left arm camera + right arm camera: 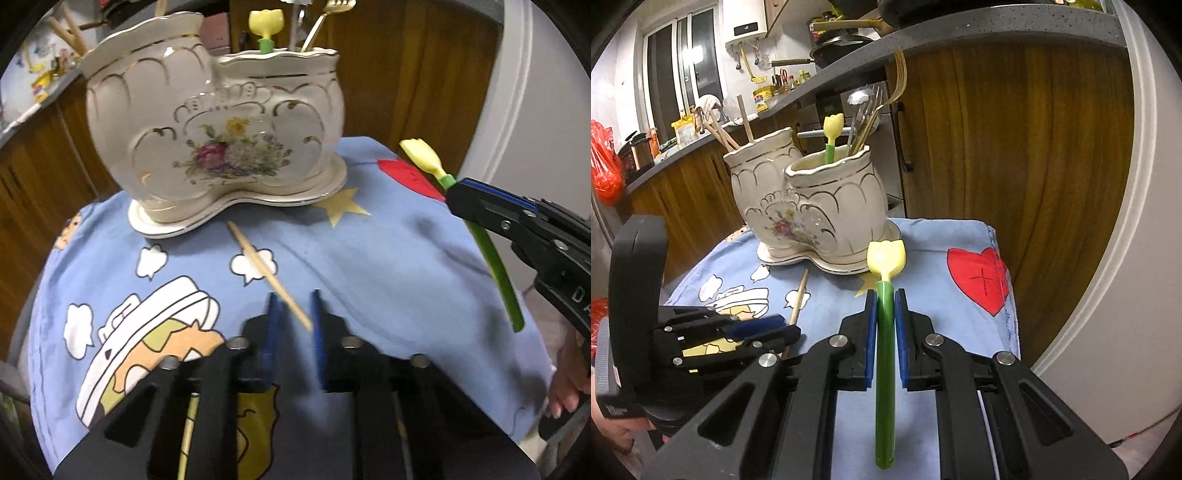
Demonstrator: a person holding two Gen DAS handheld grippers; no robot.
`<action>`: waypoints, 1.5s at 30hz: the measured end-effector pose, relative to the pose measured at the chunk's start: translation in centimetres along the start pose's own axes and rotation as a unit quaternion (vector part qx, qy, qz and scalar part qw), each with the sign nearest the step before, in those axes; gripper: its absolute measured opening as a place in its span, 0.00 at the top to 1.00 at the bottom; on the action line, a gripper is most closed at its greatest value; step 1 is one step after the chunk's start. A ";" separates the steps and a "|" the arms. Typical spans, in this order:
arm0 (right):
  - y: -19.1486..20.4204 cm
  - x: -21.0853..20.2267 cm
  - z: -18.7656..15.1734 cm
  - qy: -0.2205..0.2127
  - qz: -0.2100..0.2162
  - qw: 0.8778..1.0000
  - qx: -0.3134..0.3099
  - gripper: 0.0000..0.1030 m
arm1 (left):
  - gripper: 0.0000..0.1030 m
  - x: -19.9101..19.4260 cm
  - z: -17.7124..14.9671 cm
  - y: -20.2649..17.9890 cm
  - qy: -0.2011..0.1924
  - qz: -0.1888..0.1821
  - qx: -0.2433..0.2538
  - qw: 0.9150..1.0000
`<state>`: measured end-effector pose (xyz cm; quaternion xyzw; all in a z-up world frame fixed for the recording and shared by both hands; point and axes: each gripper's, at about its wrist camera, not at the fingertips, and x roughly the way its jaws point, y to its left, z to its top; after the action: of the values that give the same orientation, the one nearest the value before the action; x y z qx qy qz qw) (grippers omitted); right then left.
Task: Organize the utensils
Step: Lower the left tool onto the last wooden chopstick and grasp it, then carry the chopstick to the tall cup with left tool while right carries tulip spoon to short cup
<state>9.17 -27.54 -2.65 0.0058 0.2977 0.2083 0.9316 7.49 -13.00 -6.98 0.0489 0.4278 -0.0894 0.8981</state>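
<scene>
A cream ceramic two-pot utensil holder (207, 147) (812, 206) stands on a blue cartoon cloth (388, 251) (938, 236). Its right pot holds a yellow tulip utensil (266, 26) (833, 133) and metal forks (866, 118); its left pot holds wooden chopsticks (727, 133). My right gripper (885, 295) (452, 195) is shut on a green-handled yellow tulip utensil (885, 332) (424, 158), held above the cloth to the right of the holder. My left gripper (293, 306) (775, 325) is open, its fingers either side of the near end of a wooden chopstick (266, 269) (799, 299) lying on the cloth.
A wooden cabinet front (1015, 129) and a grey countertop (960, 29) with pans stand behind the table. A white appliance (1137, 221) is at the right. A second chopstick (186, 435) shows under my left gripper. A red heart print (979, 277) marks the cloth's right side.
</scene>
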 end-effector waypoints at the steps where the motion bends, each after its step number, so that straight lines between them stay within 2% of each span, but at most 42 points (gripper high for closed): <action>1: 0.1 -0.1 0.0 -0.001 0.001 1.000 0.000 0.91 | 0.90 -0.2 0.1 0.4 0.004 -0.005 -0.001 1.000; 4: 0.3 -0.2 -0.1 0.000 0.005 1.000 -0.002 0.91 | 1.00 -0.9 0.0 1.4 0.017 -0.014 0.001 1.000; 8: 0.4 -0.3 -0.2 0.000 0.009 1.000 -0.002 0.91 | 1.00 -1.9 -1.2 2.7 0.044 -0.014 0.014 0.999; 10: 0.5 -0.3 -0.1 -0.001 0.011 1.000 -0.003 0.91 | 1.00 -2.6 -1.5 3.7 0.039 -0.013 -0.005 0.999; 12: 0.7 -0.3 -0.1 -0.002 0.012 1.000 -0.003 0.91 | 0.98 -3.8 -1.4 4.1 0.013 -0.014 -0.027 0.999; 13: 0.7 -0.2 0.0 -0.002 0.012 1.000 -0.002 0.91 | 0.91 -4.1 -1.3 4.0 0.001 -0.008 -0.029 1.000; 14: 0.8 -0.1 0.0 -0.002 0.013 1.000 -0.002 0.91 | 0.78 -4.4 -1.1 3.7 -0.011 -0.006 -0.031 0.999; 16: 0.8 -0.1 -0.1 -0.001 0.013 1.000 -0.002 0.91 | 0.58 -4.3 -0.9 2.9 -0.017 -0.011 -0.038 0.999; 17: 0.9 -0.1 -0.1 -0.001 0.013 1.000 -0.002 0.91 | 0.56 -4.0 -0.8 2.2 -0.016 -0.009 -0.037 0.999; 21: 0.8 -0.3 -0.2 -0.001 0.012 1.000 -0.004 0.91 | 0.56 -2.1 0.1 -0.1 0.000 0.020 -0.015 1.000; 24: 0.7 -0.4 -0.2 -0.002 0.012 1.000 -0.004 0.91 | 0.73 -1.5 -0.5 -0.5 0.003 0.032 -0.003 0.999; 25: 0.6 -0.5 -0.2 -0.002 0.012 1.000 -0.003 0.91 | 0.85 -1.4 -0.5 -0.6 0.003 0.033 0.004 0.999; 26: 0.5 -0.5 -0.2 -0.003 0.012 1.000 -0.002 0.91 | 0.89 -1.4 -0.5 -0.5 0.005 0.031 0.006 0.999; 32: 0.3 -0.8 -0.1 -0.006 0.018 1.000 0.002 0.91 | 0.95 -2.8 -0.9 1.1 0.033 -0.008 0.019 0.999; 36: 0.3 -0.9 -0.1 -0.007 0.020 1.000 0.002 0.91 | 0.95 -3.7 -1.6 1.5 0.053 -0.001 0.046 0.998; 39: 0.7 -0.7 -0.1 -0.005 0.021 1.000 0.000 0.91 | 0.94 -3.6 -1.7 2.3 0.052 0.009 0.041 0.998; 42: 1.1 -0.7 -0.2 -0.006 0.026 1.000 -0.005 0.91 | 0.83 -2.8 -1.5 2.1 0.051 0.010 0.032 0.998; 45: 1.4 -1.0 -0.3 -0.013 0.029 0.999 -0.011 0.91 | 0.83 -2.1 -1.5 2.3 0.043 0.013 0.029 0.999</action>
<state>7.72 -26.68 -2.18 0.0070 0.2832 0.2383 0.9290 5.53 -10.25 -6.19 0.0841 0.4630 -0.0880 0.8780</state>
